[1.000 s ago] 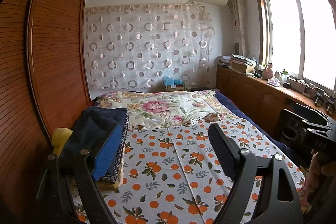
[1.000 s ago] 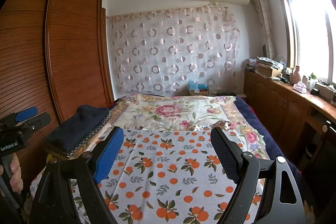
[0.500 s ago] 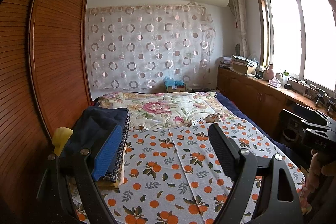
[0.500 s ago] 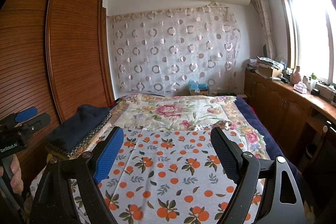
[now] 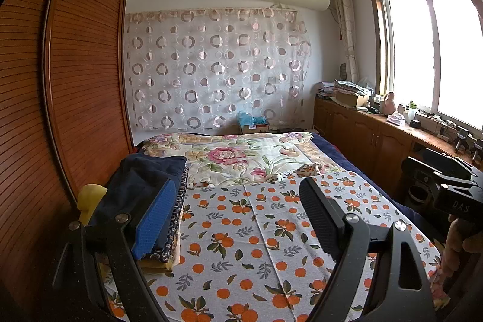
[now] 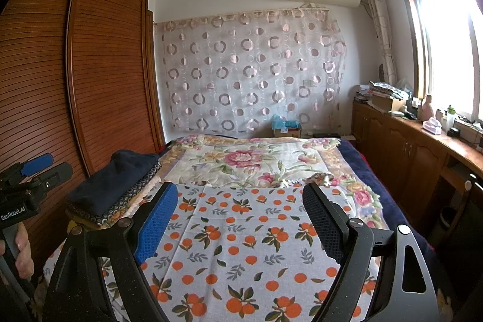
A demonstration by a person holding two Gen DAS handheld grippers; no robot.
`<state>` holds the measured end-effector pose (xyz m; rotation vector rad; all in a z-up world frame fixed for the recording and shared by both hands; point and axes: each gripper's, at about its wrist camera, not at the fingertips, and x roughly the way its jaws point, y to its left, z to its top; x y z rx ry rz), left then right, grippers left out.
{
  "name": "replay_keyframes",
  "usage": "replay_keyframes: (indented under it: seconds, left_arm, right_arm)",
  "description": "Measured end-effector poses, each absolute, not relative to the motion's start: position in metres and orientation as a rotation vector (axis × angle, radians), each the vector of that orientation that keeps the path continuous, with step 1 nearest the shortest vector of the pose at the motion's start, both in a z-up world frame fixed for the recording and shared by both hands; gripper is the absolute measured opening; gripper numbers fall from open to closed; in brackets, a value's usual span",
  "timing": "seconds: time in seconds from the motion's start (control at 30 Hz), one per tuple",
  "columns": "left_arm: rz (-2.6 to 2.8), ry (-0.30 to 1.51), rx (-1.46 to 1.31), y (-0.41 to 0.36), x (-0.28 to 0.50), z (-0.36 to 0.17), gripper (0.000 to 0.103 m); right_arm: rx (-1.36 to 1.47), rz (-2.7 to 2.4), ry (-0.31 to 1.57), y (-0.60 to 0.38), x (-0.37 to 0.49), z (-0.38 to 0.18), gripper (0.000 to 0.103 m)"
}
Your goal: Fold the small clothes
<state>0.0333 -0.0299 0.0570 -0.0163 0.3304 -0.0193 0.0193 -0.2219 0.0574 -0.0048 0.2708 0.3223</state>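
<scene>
Plainly, both the left gripper (image 5: 232, 219) and right gripper (image 6: 238, 219) hold jaws wide, gripping nothing.

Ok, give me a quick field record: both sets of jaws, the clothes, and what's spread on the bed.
left gripper: jaws open, empty, above the bed
right gripper: jaws open, empty, above the bed
stack of folded dark navy clothes: left edge of bed, beside the brown slatted wardrobe
white cloth printed with oranges: spread flat on the near bed
floral quilt: beyond it
</scene>
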Motion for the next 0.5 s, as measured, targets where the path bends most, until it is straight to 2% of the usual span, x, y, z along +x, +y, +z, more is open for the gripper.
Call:
replay_keyframes:
  seconds: [0.5]
  left_arm:
    - [-0.019, 0.33, -0.016, -0.0297, 0.0332, 0.0555, 0.085]
  right_arm:
    - [-0.005, 0.324, 0.27, -0.2236, 0.0203, 0.0569, 0.086]
